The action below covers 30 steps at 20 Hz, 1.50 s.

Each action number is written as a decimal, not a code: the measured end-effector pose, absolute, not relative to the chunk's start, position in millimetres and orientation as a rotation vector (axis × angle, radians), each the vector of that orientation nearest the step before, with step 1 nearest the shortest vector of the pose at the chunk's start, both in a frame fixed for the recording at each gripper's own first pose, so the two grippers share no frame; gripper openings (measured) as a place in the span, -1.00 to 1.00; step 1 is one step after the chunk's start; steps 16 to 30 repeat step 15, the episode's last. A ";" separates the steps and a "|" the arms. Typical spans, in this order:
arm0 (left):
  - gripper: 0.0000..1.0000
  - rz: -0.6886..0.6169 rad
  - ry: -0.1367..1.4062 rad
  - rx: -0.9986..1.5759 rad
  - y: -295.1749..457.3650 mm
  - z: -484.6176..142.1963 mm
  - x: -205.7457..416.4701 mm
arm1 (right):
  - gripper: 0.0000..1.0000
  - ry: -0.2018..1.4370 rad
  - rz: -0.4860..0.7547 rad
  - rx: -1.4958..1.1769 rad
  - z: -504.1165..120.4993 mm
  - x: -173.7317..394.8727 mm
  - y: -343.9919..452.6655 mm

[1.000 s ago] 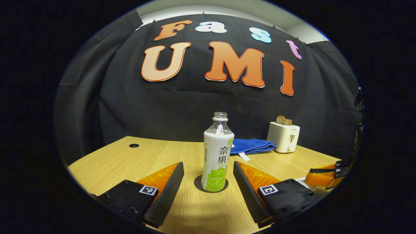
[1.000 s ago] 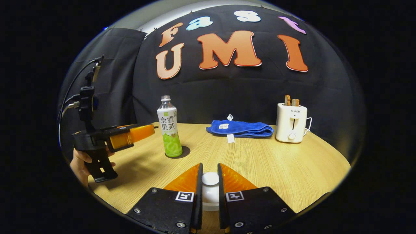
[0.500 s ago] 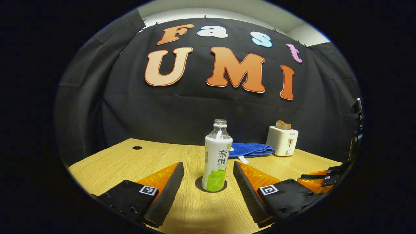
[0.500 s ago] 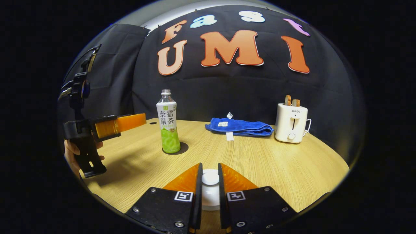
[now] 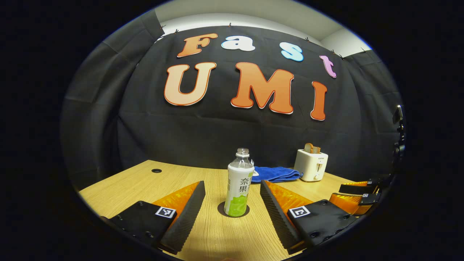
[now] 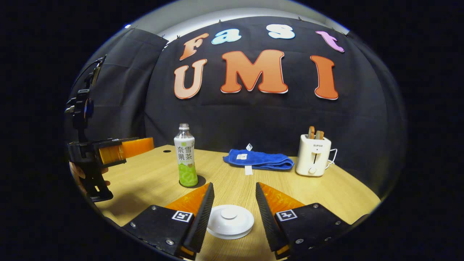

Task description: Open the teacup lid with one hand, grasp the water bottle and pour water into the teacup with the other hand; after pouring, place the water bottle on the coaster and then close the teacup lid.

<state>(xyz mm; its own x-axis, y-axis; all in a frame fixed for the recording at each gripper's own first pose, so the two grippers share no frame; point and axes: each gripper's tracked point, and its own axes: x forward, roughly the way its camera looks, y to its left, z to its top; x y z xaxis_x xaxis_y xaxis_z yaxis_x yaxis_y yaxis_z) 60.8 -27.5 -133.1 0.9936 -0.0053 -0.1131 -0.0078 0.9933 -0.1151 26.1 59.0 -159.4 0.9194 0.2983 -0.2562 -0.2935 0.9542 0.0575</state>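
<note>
Spreading wide now, my right fingers (image 6: 234,185) stand open on either side of the white round teacup lid with its small knob (image 6: 230,221). Half a second ago they were pinched on that knob, and now neither finger touches it. The lid lies flat, low between them, and I cannot make out the cup under it.

Over on the other side, my left fingers (image 5: 232,183) are open too, with nothing in them. The uncapped clear plastic water bottle (image 5: 237,188) stands upright ahead of the gap, on the dark round coaster (image 5: 233,210). It looks smaller and farther off than a second ago, so that hand has drawn back. The bottle carries a white wrap with dark printed characters above a green band.

From the right gripper view I see my left gripper (image 6: 123,150) held in a hand (image 6: 81,174), clear of the bottle (image 6: 185,156), which hasn't left its coaster (image 6: 192,181).

At the back of the light wooden surface (image 6: 326,195) are a folded blue cloth with a white tag (image 6: 259,159) and a cream toaster with two slices in it (image 6: 313,156). The toaster has a small mark on its front.
</note>
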 end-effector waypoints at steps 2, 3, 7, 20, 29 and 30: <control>0.94 0.008 0.097 -0.112 -25.1 -116.7 52.1 | 0.51 0.215 0.288 0.029 -130.4 23.6 52.3; 0.94 0.012 0.091 -0.115 -25.1 -111.1 47.6 | 0.55 0.189 0.281 0.038 -116.8 22.7 49.2; 0.94 0.029 0.070 -0.109 -19.5 -94.1 27.9 | 0.70 0.107 0.235 0.046 -74.9 17.2 23.7; 0.94 0.042 0.043 -0.084 -10.6 -69.7 0.2 | 0.74 0.029 0.104 -0.012 -28.0 12.5 -32.7; 0.94 0.042 0.043 -0.084 -10.6 -69.7 0.2 | 0.74 0.029 0.104 -0.012 -28.0 12.5 -32.7; 0.94 0.042 0.043 -0.084 -10.6 -69.7 0.2 | 0.74 0.029 0.104 -0.012 -28.0 12.5 -32.7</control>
